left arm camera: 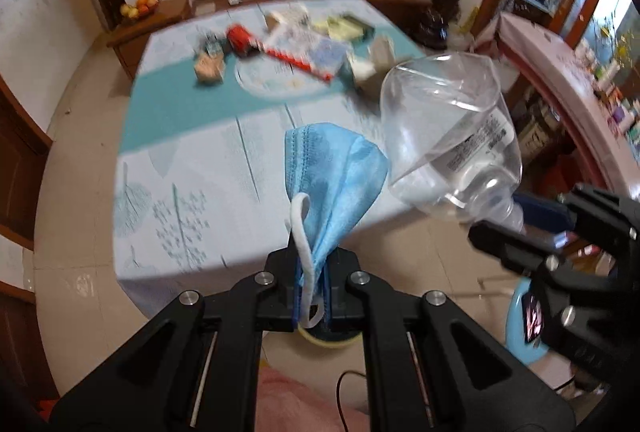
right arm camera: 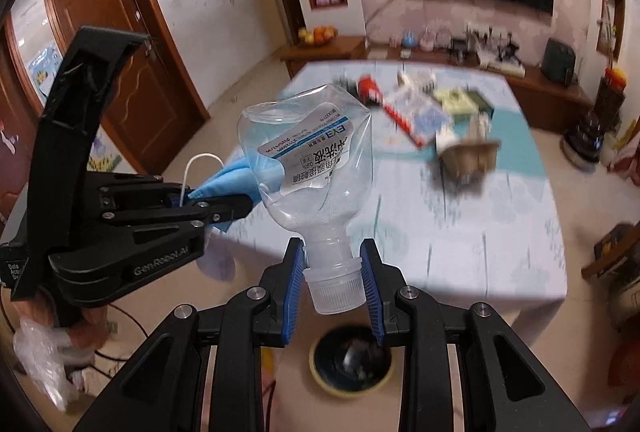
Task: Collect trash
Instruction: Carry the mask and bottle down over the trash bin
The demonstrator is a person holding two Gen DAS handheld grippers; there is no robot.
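Note:
My left gripper (left arm camera: 313, 264) is shut on a blue face mask (left arm camera: 336, 184) with a white ear loop, held up above the floor in front of the table. It also shows in the right wrist view (right arm camera: 224, 206), where the mask (right arm camera: 236, 174) pokes out of it. My right gripper (right arm camera: 334, 272) is shut on the white cap of a clear plastic bottle (right arm camera: 308, 160), which stands up crumpled between the blue pads. The bottle (left arm camera: 452, 136) and right gripper (left arm camera: 520, 232) show at the right of the left wrist view. A round bin (right arm camera: 352, 360) with a yellow rim sits on the floor right below both grippers.
A table (left arm camera: 192, 160) with a pale blue and teal cloth stands ahead, with boxes, papers and a red item (left arm camera: 240, 38) at its far end. A light blue stool (left arm camera: 520, 324) is at the right. A wooden sideboard and TV line the far wall. A cable lies on the floor.

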